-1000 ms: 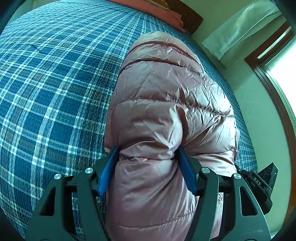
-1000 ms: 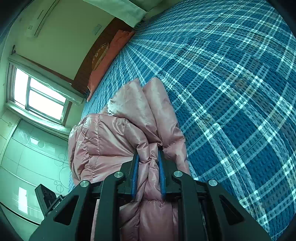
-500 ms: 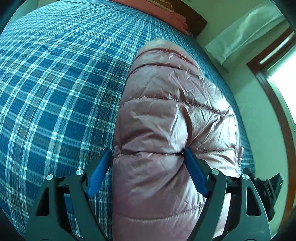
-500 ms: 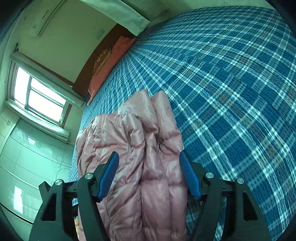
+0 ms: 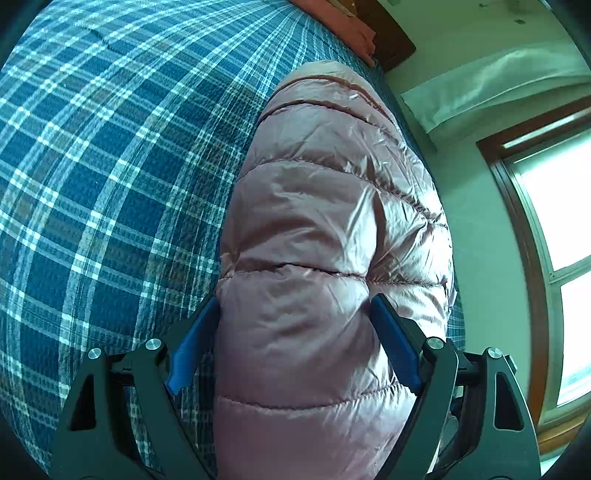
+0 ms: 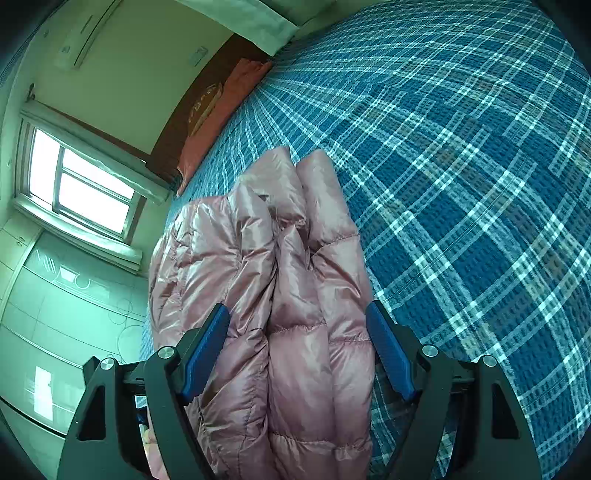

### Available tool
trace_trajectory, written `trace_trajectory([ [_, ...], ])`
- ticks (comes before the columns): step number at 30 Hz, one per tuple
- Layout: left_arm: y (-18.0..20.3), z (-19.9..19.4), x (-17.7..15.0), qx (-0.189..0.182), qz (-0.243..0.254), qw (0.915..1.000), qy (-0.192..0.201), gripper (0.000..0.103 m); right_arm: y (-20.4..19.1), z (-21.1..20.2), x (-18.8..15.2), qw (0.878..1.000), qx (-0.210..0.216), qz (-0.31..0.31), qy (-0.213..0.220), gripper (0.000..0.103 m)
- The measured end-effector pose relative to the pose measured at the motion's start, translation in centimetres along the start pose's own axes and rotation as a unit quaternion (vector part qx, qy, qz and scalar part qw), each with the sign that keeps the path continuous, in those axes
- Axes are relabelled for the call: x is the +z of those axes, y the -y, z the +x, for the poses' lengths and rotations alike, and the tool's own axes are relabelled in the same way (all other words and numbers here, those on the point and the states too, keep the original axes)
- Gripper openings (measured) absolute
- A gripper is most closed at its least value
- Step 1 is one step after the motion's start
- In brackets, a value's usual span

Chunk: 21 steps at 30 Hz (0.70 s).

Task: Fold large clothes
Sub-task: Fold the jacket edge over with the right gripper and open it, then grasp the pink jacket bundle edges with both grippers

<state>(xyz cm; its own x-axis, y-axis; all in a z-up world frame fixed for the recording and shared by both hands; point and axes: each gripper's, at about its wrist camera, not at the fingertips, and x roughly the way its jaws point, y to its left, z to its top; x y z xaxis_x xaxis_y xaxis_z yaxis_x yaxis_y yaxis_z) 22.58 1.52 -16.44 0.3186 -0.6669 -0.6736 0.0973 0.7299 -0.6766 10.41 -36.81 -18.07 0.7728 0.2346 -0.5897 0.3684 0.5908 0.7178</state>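
Left wrist view: pink puffer jacket point(image 5: 332, 258) folded into a long padded bundle on the blue plaid bedspread point(image 5: 110, 184), running from the lens toward the dark wooden headboard point(image 5: 388, 44). Left gripper point(image 5: 295, 314) spread wide and opening, jacket bulging between the blue pads point(image 5: 192, 343); right pad just at the fabric, left pad beside the jacket's edge, no squeeze visible. Salmon pillow point(image 5: 347, 22) beyond the jacket's far end, window point(image 5: 554, 221) to the jacket's right.

Right wrist view: same jacket point(image 6: 295, 277), here in rumpled lengthwise ridges, lying near the bedspread's point(image 6: 461, 184) edge toward the window point(image 6: 81, 184). Right gripper point(image 6: 299, 317) spread and opening, jacket lying loose between the pads point(image 6: 207, 350), not pinched. Salmon pillow point(image 6: 229, 107) and headboard point(image 6: 192, 110) past the jacket's far end, pale cabinet doors point(image 6: 55, 314) left of the jacket.
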Motion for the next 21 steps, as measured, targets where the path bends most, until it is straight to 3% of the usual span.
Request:
trace_trajectory([
  [6,-0.7,0.4,-0.1,-0.02,-0.01,0.9998,-0.002,0.085,1.0,-0.1,0.5,1.0,0.004,-0.008,0.001,0.076],
  [10,-1.1,0.1,-0.2,-0.021,-0.01,0.9997,-0.003,0.085,1.5,-1.0,0.7,1.0,-0.005,0.001,0.03,0.076],
  [14,-1.3,-0.1,-0.4,-0.024,-0.008,0.9997,-0.003,0.086,2.5,-0.7,1.1,1.0,0.014,0.01,0.013,0.076],
  [16,-1.3,0.2,-0.1,-0.026,-0.009,0.9996,-0.004,0.087,2.5,0.0,1.0,0.998,0.058,0.015,-0.022,0.076],
  [21,-1.3,0.3,0.0,-0.036,-0.018,0.9992,-0.008,0.088,2.7,0.3,0.9,0.998,0.056,0.012,-0.024,0.076],
])
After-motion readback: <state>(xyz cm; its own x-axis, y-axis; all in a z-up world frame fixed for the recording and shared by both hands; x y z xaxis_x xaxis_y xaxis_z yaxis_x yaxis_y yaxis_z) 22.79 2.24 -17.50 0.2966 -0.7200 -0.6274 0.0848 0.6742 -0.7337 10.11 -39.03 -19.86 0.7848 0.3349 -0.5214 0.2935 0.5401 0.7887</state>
